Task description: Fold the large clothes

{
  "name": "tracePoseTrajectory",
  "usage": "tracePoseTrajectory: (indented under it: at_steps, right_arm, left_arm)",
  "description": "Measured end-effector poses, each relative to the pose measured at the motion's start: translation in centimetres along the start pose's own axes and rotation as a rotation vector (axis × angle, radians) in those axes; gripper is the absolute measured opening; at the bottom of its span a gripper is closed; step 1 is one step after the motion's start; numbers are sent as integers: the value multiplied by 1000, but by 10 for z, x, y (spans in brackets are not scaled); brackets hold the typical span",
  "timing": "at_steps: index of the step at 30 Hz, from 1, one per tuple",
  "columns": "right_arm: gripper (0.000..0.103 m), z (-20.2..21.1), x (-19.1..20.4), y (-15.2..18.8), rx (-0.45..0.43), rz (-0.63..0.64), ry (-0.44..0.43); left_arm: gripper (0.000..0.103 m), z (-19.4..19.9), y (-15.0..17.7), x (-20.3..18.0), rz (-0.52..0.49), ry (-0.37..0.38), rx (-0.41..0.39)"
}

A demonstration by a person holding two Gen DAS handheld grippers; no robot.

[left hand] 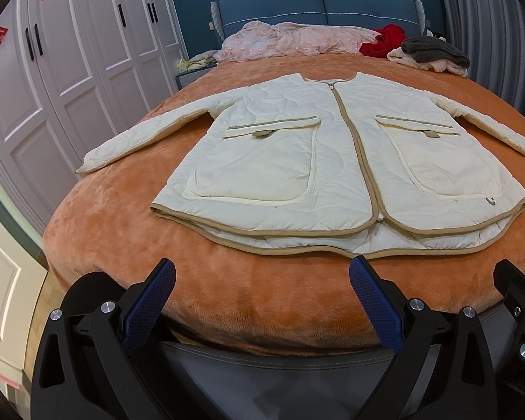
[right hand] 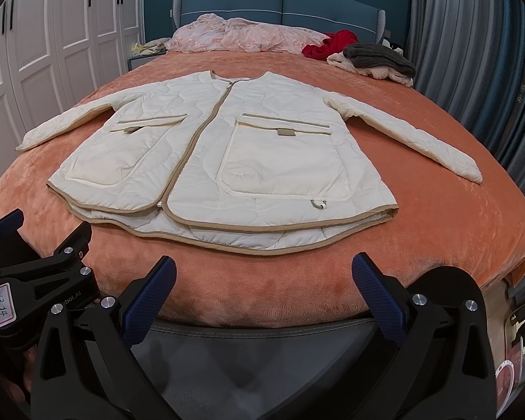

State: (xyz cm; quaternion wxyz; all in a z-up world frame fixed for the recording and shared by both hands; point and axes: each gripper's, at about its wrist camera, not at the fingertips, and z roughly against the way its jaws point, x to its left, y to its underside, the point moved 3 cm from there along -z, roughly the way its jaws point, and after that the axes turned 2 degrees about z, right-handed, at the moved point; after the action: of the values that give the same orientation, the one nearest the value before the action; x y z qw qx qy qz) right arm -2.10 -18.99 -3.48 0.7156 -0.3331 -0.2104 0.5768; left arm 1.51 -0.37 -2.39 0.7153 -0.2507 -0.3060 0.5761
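Both released, the left claw (left hand: 262,273) and right claw (right hand: 264,271) hover below the jacket (left hand: 332,161) hem; grip each sleeve cuff first, I judge.

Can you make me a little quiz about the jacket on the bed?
1. True or false: the cream jacket lies flat with both sleeves spread out.
2. What colour is the blanket under it?
3. The left gripper and right gripper are: A) holding the hem, B) open, touching nothing.

Key: 1 true; 2 orange; 3 B.
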Motion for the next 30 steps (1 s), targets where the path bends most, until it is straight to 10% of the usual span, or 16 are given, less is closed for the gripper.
tracePoseTrajectory:
  at_steps: [13, 30]
  right_arm:
    - [98, -24, -84, -47, -2, -148, 8]
    - [98, -169, -423, -79, 44, -958, 192]
  left_arm:
    - [97, -22, -31, 22, 114, 43, 53]
    - [97, -99, -106, 78, 277, -88, 101]
